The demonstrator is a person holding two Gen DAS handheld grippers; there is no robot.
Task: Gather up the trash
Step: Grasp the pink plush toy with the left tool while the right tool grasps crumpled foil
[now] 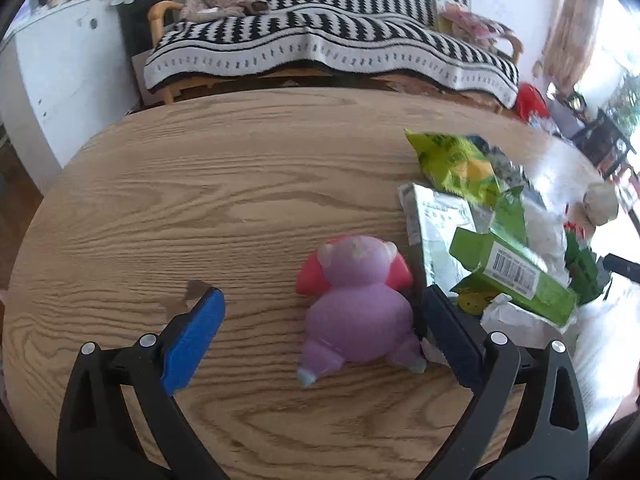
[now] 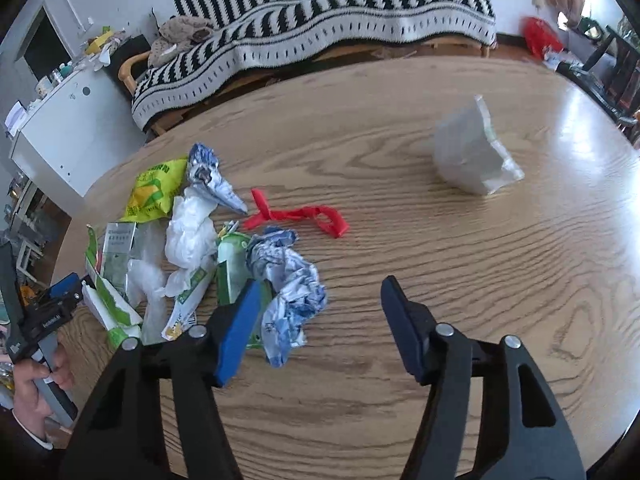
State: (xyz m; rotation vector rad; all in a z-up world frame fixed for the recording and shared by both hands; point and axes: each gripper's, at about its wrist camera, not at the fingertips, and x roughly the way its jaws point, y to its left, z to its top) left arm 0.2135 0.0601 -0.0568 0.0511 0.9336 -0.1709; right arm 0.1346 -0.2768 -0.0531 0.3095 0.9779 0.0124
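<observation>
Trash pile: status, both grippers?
Left gripper open, straddling purple toy. Right gripper open, empty, beside crumpled blue-white wrapper. Trash pile uncollected.

Setting was a home living room: sofa [image 1: 328, 36] under striped blanket [image 2: 320, 36] beyond the wooden table [image 1: 200, 200], white cabinet [image 2: 72, 136] far left.

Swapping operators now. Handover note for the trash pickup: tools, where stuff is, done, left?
Left tool: open, straddling the purple toy figure, pads not touching it.
Right tool: open, empty; its left pad sits beside the crumpled blue-white wrapper.
Trash pile: green carton, yellow-green packet, white plastic, red strip. White bag stands apart, farther across the table.
Done: nothing collected that I can see.
Left: all of it.
</observation>
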